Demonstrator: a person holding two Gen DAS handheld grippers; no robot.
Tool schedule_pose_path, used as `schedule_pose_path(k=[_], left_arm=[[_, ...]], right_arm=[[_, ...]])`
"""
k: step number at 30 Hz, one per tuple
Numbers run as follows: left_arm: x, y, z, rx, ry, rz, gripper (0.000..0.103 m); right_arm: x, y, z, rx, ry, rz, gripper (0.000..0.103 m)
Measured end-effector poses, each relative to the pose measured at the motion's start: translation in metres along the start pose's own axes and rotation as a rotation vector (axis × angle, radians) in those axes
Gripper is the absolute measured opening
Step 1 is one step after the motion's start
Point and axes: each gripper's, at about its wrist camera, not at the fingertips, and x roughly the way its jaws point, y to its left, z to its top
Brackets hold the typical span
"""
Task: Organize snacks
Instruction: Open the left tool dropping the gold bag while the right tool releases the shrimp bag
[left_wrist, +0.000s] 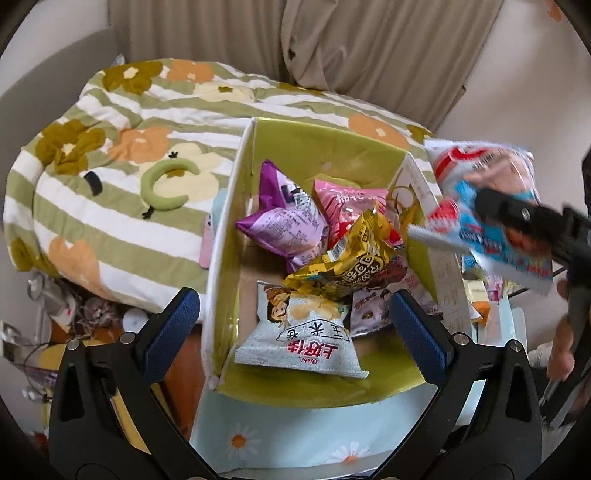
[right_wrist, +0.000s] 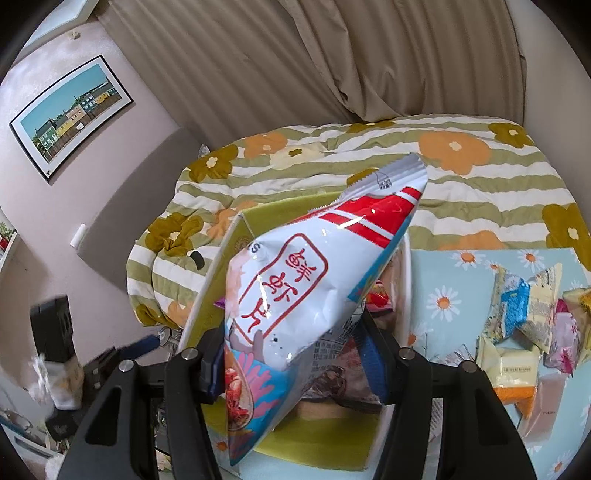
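The prawn-cracker bag (right_wrist: 314, 295) is clamped low on its body by the right gripper (right_wrist: 291, 363), above the right wall of the green box (left_wrist: 295, 155). It appears light, air-filled, glossy and crushable; the crimped seam offers firmer purchase. The left gripper (left_wrist: 295, 325) is spread wide and empty over the Oishi bag (left_wrist: 303, 332) by the box's near edge.

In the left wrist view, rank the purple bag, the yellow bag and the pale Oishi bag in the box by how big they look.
1. pale Oishi bag, though it lies nearest the camera
2. purple bag and yellow bag look about alike; the yellow one overlaps the purple, so I won't rank them.
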Motion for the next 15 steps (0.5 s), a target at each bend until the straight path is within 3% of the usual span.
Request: schedule_pose_path(k=[9,10,11,12,13,15], left_arm=[[-0.004,0.003,0.0,-0.051,-0.029,0.041,0.102],[-0.004,0.003,-0.001,-0.053,-0.028,0.043,0.102],[-0.003,0.002,-0.001,-0.054,-0.027,0.048,0.102],[-0.003,0.002,-0.002,-0.053,-0.026,0.052,0.102],[-0.003,0.002,-0.003,-0.054,-0.025,0.053,0.102],[-0.003,0.001,-0.005,-0.059,-0.022,0.049,0.102]], right_arm=[[0.049,0.01,0.041,-0.021,0.055,0.071,0.059],[0.053,0.009,0.043,-0.018,0.052,0.079,0.067],[0.057,0.009,0.044,-0.015,0.051,0.085,0.085],[0.061,0.008,0.045,-0.011,0.05,0.087,0.093],[0.061,0.008,0.044,-0.009,0.047,0.086,0.099],[0.056,0.006,0.038,-0.011,0.028,0.089,0.099]])
